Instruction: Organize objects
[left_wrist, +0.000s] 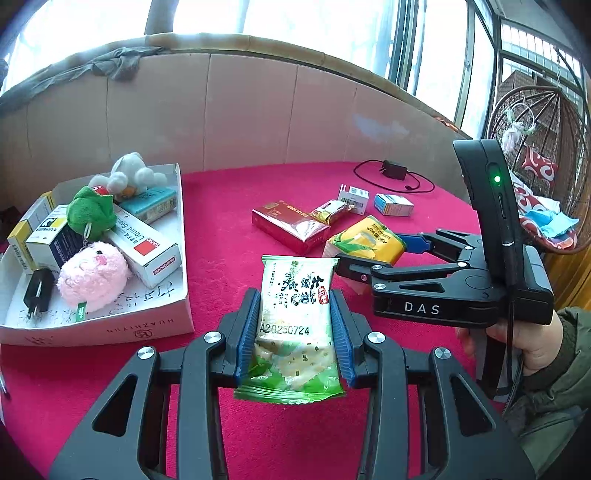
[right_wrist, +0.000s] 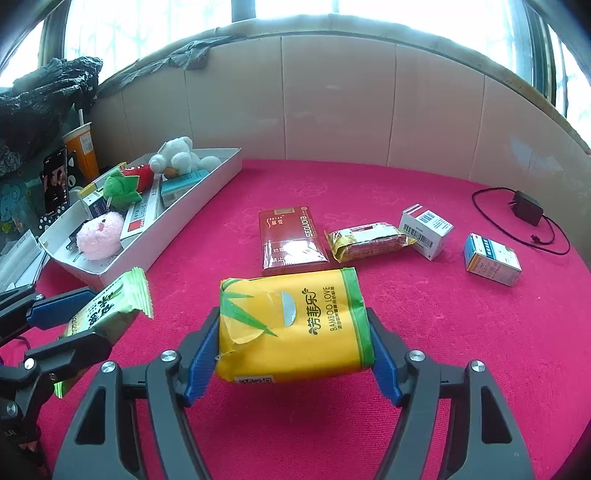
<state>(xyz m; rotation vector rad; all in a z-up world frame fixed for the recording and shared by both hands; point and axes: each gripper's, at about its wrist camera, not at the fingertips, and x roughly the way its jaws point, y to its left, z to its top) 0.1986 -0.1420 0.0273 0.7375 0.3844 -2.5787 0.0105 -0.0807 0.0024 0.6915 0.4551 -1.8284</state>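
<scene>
- Left gripper (left_wrist: 295, 325): blue pads narrowly set, pinching green snack packet (left_wrist: 295, 317) by its sides, lifted above red cloth (left_wrist: 229, 236);
- Right gripper (right_wrist: 293, 347): fingers (right_wrist: 201, 354) spread wider, clamped on yellow tissue pack (right_wrist: 295, 325), raised off the cloth;
- Beyond: red carton (right_wrist: 291, 240), gold wrapper (right_wrist: 365, 240), two small boxes (right_wrist: 424, 229) lying on the cloth;
- Far left: white tray (left_wrist: 147, 325) holding plush toys and boxes.

Bright, blown-out daylight from the rear windows (left_wrist: 295, 22); soft shadows, heavy fisheye curving, dark vignetted corners.

Bright windows (right_wrist: 295, 7) (daylight) above a tan padded wall (right_wrist: 332, 103).
</scene>
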